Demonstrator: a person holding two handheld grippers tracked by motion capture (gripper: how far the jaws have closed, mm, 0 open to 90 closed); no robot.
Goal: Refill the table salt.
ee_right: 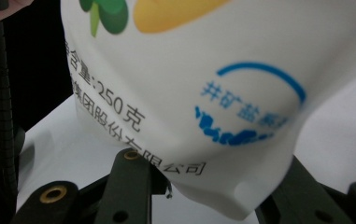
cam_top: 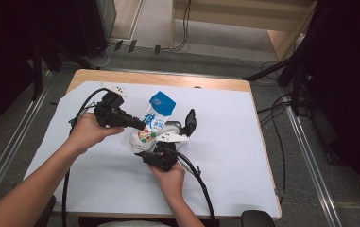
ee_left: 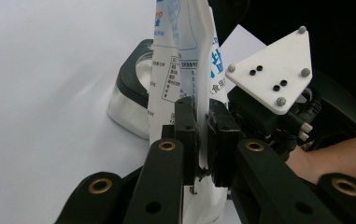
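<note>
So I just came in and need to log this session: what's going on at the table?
A person is holding a white printed pouch off the white-covered table with two hand-held grippers. The left gripper is pinched shut on a thin edge of the pouch, and the right gripper clamps its bottom end. A clear container with a black lid sits just behind the pouch.

Smooth, faintly glossy plastic film on the white pouch point(cam_top: 152, 126) — printed in blue, green and orange, creased where it bends. The left gripper point(cam_top: 139, 124) and right gripper point(cam_top: 161, 147) are matt black plastic with brass-coloured rivets, each topped by a flat matt pale plate. A white, paper-like matt sheet point(cam_top: 225, 156) covers the table point(cam_top: 168, 78) — light wood at its bare far edge.
</note>
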